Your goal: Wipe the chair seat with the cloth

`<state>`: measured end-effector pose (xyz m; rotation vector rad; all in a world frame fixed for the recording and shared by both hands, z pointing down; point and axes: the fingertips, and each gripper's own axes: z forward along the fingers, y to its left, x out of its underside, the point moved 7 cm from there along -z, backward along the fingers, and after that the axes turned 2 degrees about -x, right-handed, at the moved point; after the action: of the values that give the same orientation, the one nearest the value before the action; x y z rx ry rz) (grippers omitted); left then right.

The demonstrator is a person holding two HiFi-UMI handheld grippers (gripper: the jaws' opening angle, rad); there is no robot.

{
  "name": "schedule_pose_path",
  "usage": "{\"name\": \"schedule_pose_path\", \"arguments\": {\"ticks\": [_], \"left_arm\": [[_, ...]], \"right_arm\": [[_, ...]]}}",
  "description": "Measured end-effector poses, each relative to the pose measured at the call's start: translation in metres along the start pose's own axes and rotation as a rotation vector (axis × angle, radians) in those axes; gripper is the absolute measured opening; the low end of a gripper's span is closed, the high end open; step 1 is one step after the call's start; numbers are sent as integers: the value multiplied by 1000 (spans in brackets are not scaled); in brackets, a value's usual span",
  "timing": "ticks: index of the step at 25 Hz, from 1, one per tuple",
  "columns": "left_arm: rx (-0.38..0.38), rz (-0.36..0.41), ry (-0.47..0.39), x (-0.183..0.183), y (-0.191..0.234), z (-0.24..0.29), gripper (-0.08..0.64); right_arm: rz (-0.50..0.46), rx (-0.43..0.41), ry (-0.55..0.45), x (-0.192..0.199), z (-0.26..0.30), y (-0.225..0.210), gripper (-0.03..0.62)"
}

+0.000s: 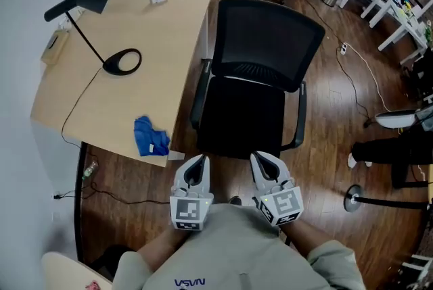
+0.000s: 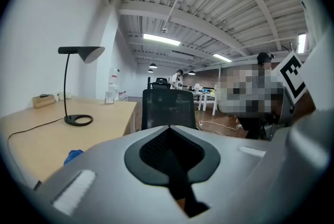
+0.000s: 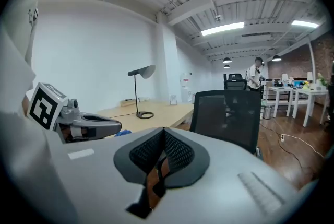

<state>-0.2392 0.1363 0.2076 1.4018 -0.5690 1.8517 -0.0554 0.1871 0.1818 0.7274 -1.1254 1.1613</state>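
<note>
We note left gripper (image 1: 196,159) and right gripper (image 1: 260,157), jaws pressed together on nothing, at the front edge of the chair seat (image 1: 240,121). Blue cloth (image 1: 150,136) lies crumpled on the desk (image 1: 145,38), near corner.

Black mesh chair back (image 1: 267,38), pale matt wood desk (image 1: 145,25), soft blue cloth (image 1: 150,136)

The cloth (image 1: 150,136) was bright blue, the desk (image 1: 149,45) pale wood. The chair (image 1: 240,123) was black, its back seemingly mesh-patterned. The left gripper (image 1: 198,160) and right gripper (image 1: 260,159) were grey with black-and-white square markers. The floor (image 1: 325,136) was dark brown.
</note>
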Motion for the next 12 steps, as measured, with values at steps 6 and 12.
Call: {"name": "schedule_pose_path", "arguments": {"ticks": [6,12], "left_arm": [[-129,-51,27,8,85,-1,5],[-250,-78,29,18,160,-14,5]], "right_arm": [[-63,-165,46,-20,95,43,13],[-152,-341,121,-17,174,104,64]]}}
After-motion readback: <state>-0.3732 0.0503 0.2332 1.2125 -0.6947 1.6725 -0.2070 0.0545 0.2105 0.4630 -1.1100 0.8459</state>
